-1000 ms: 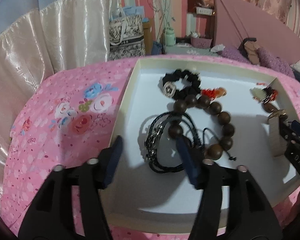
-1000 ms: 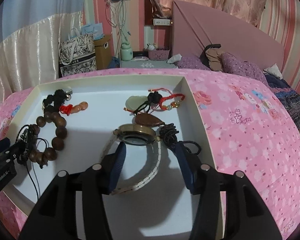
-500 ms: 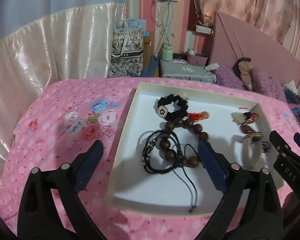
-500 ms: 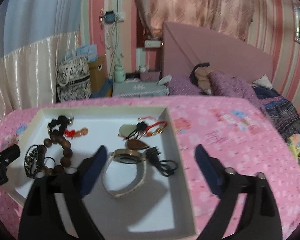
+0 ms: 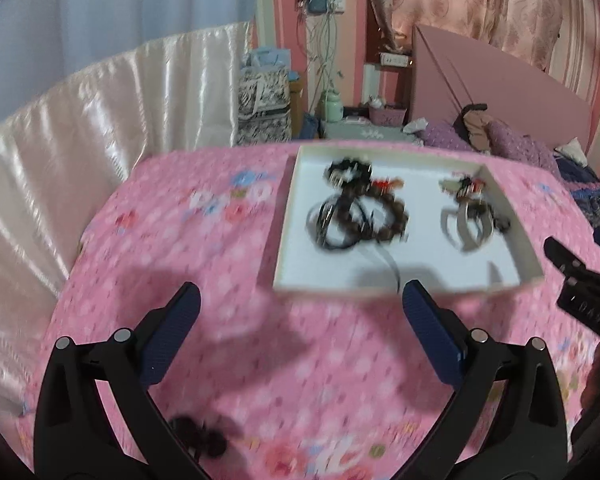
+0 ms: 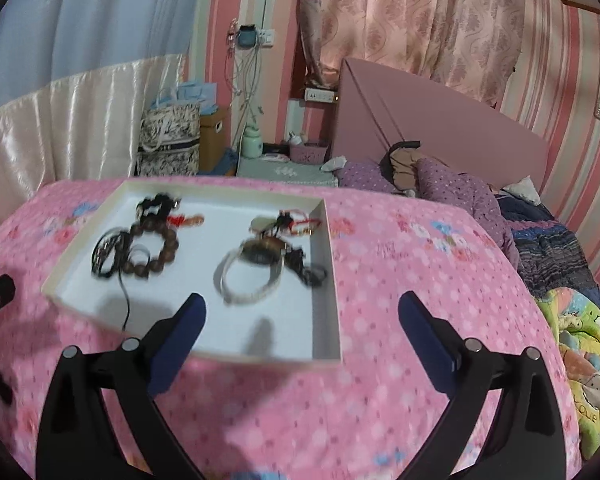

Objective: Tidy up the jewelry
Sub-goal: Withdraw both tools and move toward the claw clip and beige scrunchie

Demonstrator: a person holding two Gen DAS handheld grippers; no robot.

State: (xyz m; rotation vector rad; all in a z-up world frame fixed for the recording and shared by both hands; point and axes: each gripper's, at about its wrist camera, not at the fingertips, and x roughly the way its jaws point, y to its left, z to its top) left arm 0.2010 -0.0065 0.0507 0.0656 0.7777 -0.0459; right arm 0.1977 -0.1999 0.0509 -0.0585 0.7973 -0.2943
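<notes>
Pink floral bedspread (image 6: pixel 400 280) lying under shallow white cardboard tray (image 6: pixel 322 272). Brown wooden bead bracelet (image 6: pixel 156 248) and white-strap watch (image 6: pixel 248 276) resting in tray, beyond both tools. Left gripper (image 5: pixel 300 312) and right gripper (image 6: pixel 302 316) hovering spread wide, gripping nothing.
</notes>
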